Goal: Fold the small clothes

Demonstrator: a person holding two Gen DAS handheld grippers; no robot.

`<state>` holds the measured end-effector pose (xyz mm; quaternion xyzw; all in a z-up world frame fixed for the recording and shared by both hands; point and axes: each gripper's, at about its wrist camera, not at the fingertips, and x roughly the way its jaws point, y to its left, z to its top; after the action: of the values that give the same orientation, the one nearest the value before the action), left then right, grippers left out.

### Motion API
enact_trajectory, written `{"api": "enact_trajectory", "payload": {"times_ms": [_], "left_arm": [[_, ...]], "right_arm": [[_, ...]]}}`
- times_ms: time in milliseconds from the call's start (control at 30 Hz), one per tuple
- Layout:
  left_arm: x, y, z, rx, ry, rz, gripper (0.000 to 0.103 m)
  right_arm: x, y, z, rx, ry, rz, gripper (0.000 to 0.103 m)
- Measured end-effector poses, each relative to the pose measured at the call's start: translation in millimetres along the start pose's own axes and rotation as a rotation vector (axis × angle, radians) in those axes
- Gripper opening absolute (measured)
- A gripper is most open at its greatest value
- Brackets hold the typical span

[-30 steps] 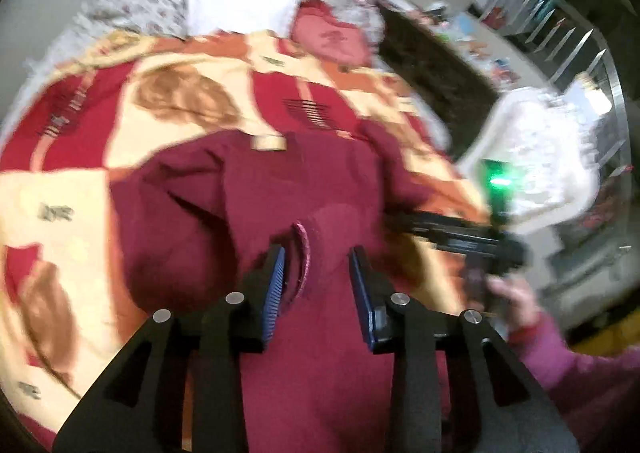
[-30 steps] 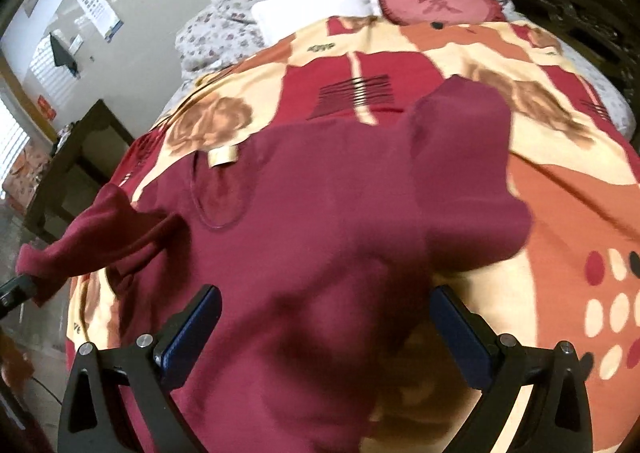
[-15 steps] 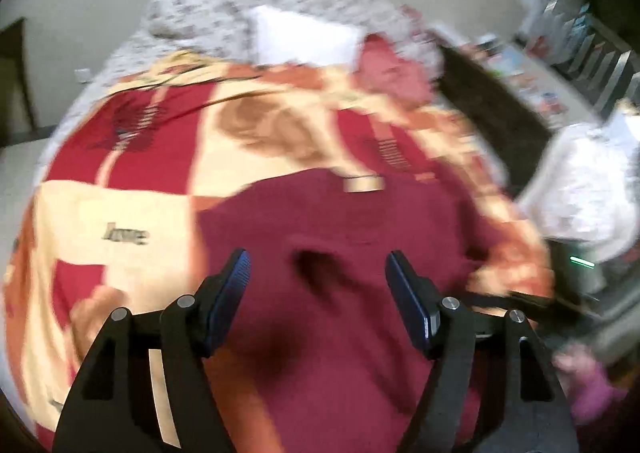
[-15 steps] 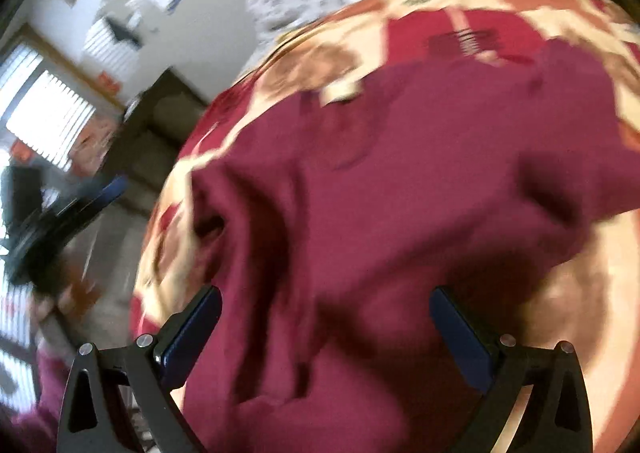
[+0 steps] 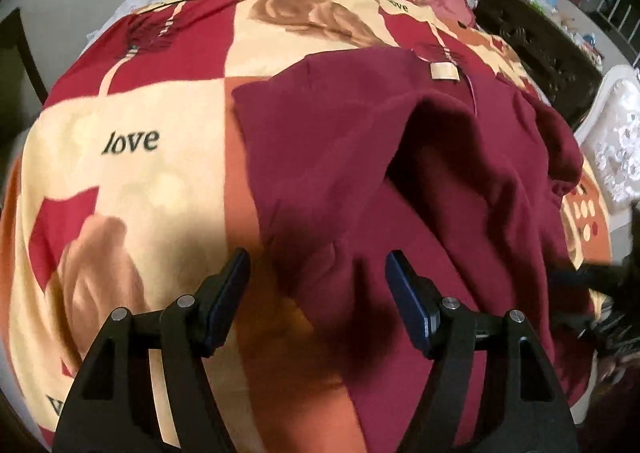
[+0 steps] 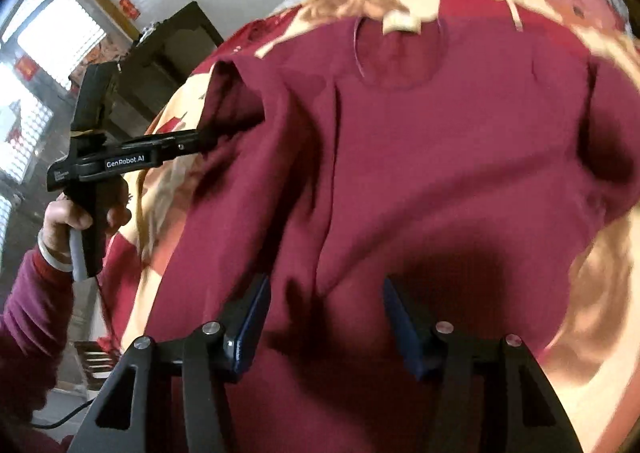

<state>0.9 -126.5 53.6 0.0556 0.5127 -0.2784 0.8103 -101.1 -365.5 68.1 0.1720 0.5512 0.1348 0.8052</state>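
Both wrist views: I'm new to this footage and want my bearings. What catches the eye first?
A dark red top sprawls rumpled across a bed, over a red and cream blanket printed with "love". Both pairs of tongs, left and right, hover open above the cloth.

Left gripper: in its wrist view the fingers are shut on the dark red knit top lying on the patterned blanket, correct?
Not quite. In the left wrist view, the left gripper has its fingers spread open, holding nothing, poised over the near left edge of the dark red knit top. The top does lie on the patterned blanket.
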Motion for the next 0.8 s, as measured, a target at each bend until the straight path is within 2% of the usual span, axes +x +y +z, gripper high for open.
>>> {"api": "enact_trajectory", "payload": {"times_ms": [133, 200, 233, 333, 433, 500, 567, 633, 700, 733, 800], "left_arm": [[-11.8, 8.0, -1.0, -0.056, -0.045, -0.024, 0.07], [-20.0, 8.8, 1.9, -0.07, -0.063, -0.024, 0.07], [-25.5, 9.8, 4.0, -0.078, -0.082, -0.029, 0.07], [-35.5, 13.3, 13.9, -0.106, -0.135, -0.041, 0.07], [-38.0, 12.8, 25.4, -0.118, -0.173, -0.079, 0.07], [-33.0, 8.7, 32.3, -0.109, -0.18, -0.091, 0.07], [-26.0, 4.0, 34.7, -0.102, -0.177, -0.11, 0.07], [-17.0, -2.1, 30.4, -0.091, -0.148, -0.145, 0.07], [-4.7, -11.1, 23.4, -0.07, -0.1, -0.175, 0.07], [6.1, -18.2, 17.6, -0.043, -0.049, -0.172, 0.07], [17.2, -28.3, 9.1, 0.023, 0.003, -0.128, 0.07]], "right_arm": [[16.3, 14.1, -16.7, -0.03, 0.033, 0.014, 0.057], [16.6, 25.3, -20.4, -0.096, 0.005, -0.016, 0.033], [15.1, 27.7, -20.4, -0.113, 0.001, -0.017, 0.011], [-5.7, 32.2, -13.4, -0.187, -0.065, -0.088, 0.008], [-38.9, 32.1, 5.4, -0.298, -0.161, -0.247, 0.008], [-57.5, 29.2, 25.1, -0.376, -0.235, -0.428, 0.005], [-70.8, 20.3, 47.4, -0.403, -0.306, -0.575, 0.005], [-82.2, 4.9, 69.5, -0.391, -0.353, -0.664, 0.005], [-84.6, -15.8, 91.4, -0.335, -0.374, -0.676, 0.005], [-84.6, -26.2, 100.9, -0.296, -0.362, -0.659, 0.005], [-78.7, -40.5, 110.4, -0.195, -0.276, -0.469, 0.005]]}}
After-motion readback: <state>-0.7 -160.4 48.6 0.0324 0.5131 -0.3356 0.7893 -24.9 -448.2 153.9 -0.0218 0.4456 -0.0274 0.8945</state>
